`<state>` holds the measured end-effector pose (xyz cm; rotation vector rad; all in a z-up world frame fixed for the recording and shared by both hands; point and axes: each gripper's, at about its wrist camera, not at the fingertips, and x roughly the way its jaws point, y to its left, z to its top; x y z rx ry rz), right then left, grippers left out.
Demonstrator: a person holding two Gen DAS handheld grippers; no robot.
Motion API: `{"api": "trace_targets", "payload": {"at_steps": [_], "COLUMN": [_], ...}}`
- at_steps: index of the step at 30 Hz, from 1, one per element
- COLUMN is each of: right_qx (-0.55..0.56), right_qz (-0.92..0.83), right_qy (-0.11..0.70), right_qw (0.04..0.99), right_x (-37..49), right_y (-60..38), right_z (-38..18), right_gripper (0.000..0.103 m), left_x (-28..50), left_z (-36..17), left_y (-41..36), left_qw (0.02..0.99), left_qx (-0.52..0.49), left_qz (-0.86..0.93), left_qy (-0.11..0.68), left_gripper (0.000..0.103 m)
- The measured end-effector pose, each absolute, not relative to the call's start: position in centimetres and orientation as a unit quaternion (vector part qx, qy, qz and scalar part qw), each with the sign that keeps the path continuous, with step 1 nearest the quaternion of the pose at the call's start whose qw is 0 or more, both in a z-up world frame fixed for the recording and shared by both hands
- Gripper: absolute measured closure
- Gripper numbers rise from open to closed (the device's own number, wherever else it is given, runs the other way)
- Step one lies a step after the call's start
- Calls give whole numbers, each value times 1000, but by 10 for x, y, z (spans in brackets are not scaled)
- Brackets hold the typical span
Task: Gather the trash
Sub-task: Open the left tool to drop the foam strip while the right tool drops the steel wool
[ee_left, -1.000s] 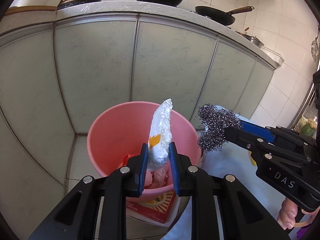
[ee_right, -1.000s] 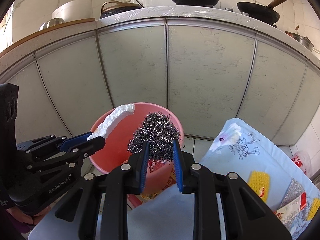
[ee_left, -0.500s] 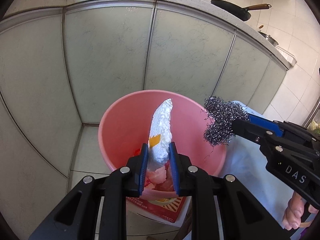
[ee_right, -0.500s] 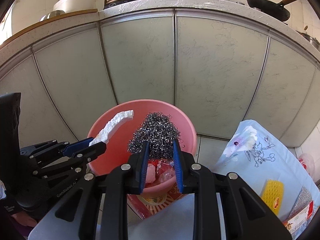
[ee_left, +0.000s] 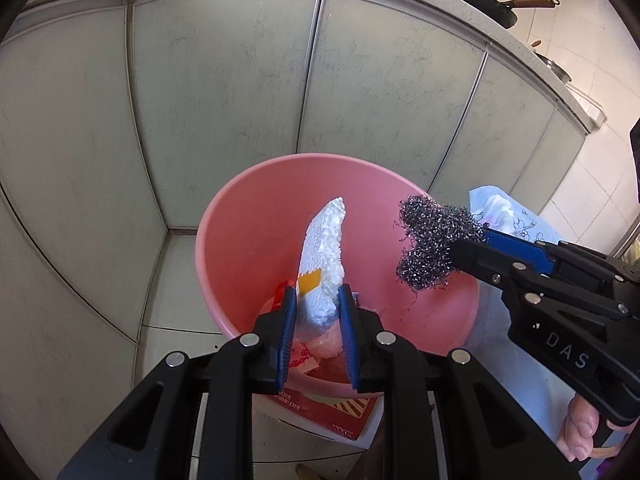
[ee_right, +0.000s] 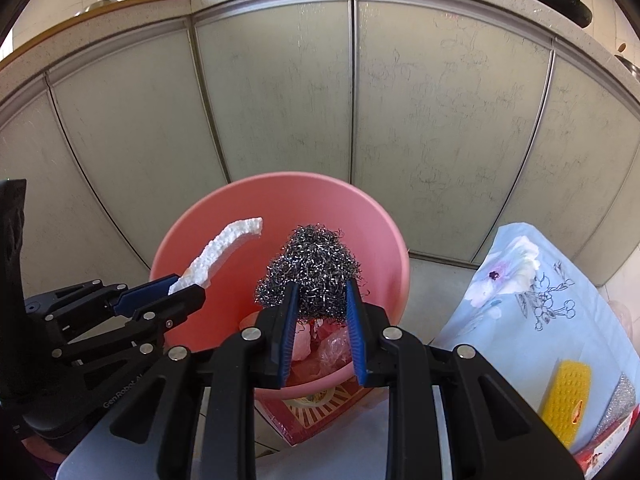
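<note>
A pink plastic bucket [ee_left: 248,240] stands on the floor below both grippers, with pink and red wrappers [ee_right: 320,344] at its bottom; it also shows in the right wrist view [ee_right: 384,232]. My left gripper [ee_left: 317,300] is shut on a white foam piece [ee_left: 326,248] with an orange label and holds it over the bucket's opening. My right gripper [ee_right: 320,292] is shut on a steel wool scrubber [ee_right: 312,264] and holds it over the bucket's right half. The scrubber [ee_left: 432,248] and the foam piece [ee_right: 220,252] each show in the other wrist view too.
Pale green cabinet doors [ee_left: 224,100] rise just behind the bucket, under a counter with pans [ee_left: 492,4]. A red box [ee_right: 320,408] lies under the bucket's near side. A light blue floral cloth [ee_right: 532,304] on the right carries a yellow sponge [ee_right: 564,392] and wrappers.
Both grippers have moved forward and tilted down over the bucket with their loads. The bucket's inside now fills more of both views.
</note>
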<state>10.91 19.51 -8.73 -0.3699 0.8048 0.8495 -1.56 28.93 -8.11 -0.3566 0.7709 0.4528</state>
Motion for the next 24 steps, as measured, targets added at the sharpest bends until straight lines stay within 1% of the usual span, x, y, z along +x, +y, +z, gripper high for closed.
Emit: {"api": "trace_targets", "payload": {"at_steps": [20, 22, 24], "right_qx": [-170, -170, -168], "right_qz": [390, 389, 389], "right_qy": [399, 399, 400], "right_qw": [813, 813, 813], "right_x": [120, 120, 121], "right_y": [201, 201, 201], "right_z": [-106, -107, -107], "right_gripper": [79, 74, 72], "left_x": [-15, -16, -17], "left_z": [-90, -91, -92], "left_y": [293, 295, 296], "left_qw": [880, 879, 878], "left_qx": [-180, -184, -185], "left_qz": [228, 231, 233], "left_qy": [376, 376, 376], "left_gripper": [81, 80, 79]}}
